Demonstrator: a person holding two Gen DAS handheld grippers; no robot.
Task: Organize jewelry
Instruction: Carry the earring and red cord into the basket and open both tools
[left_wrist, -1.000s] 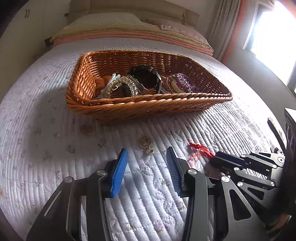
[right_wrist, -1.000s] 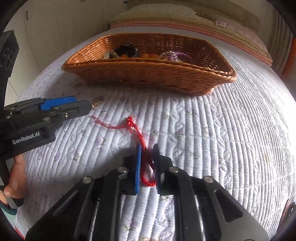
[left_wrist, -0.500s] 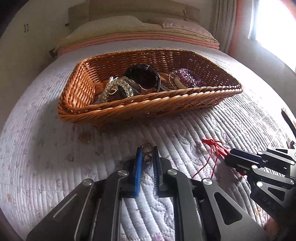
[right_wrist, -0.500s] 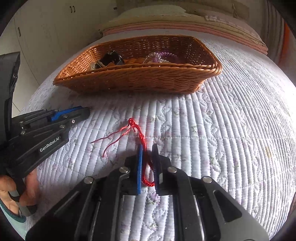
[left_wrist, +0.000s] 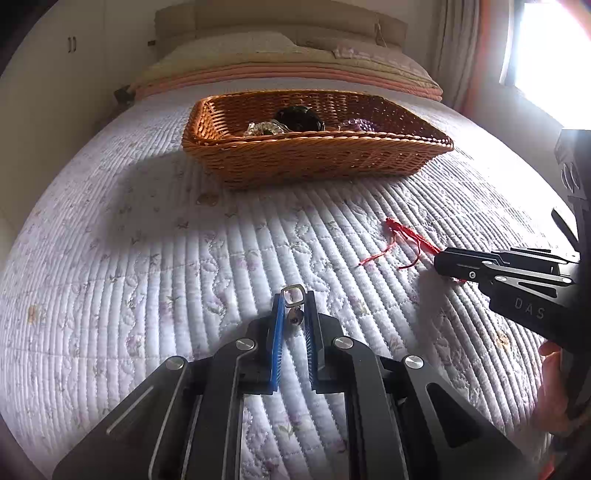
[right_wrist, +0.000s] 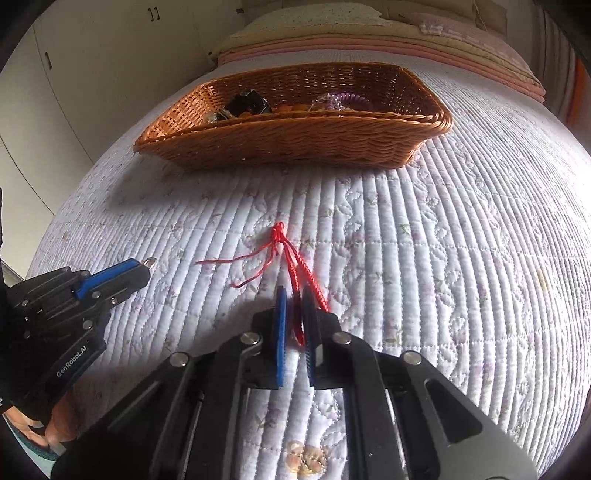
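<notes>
since half a second ago: both claws have lifted and pulled back from the wicker basket (left_wrist: 317, 147); it sat close ahead of the left claw, now it lies well ahead of both. the red cord's loose ends, bunched before, trail out across the quilt.

left claw (left_wrist: 294, 314): low over the white quilted bedspread (left_wrist: 147, 277), pointing toward the basket, roughly level. fingers drawn narrow and clamped on a small metal earring (left_wrist: 293, 302); its squarish loop pokes out just past the fingertips, a little charm hanging between the blue pads (left_wrist: 277, 332). in the right wrist view only the loop shows at the tip of this claw (right_wrist: 146, 263). a bit of the holding hand shows below it (mostly hidden).

right claw (right_wrist: 294, 310): off to the right of the left claw, also low and aimed at the basket. fingers pinched near-closed on the red braided cord (right_wrist: 295, 273); two braided strands run forward from the pads to a knot ahead of the tips, thin frayed ends spread left on the quilt. one strand passes outside the right finger.

basket interior: dark bracelet (left_wrist: 299, 118), pale beaded piece (left_wrist: 264, 128), purple beads (right_wrist: 341, 99).
</notes>
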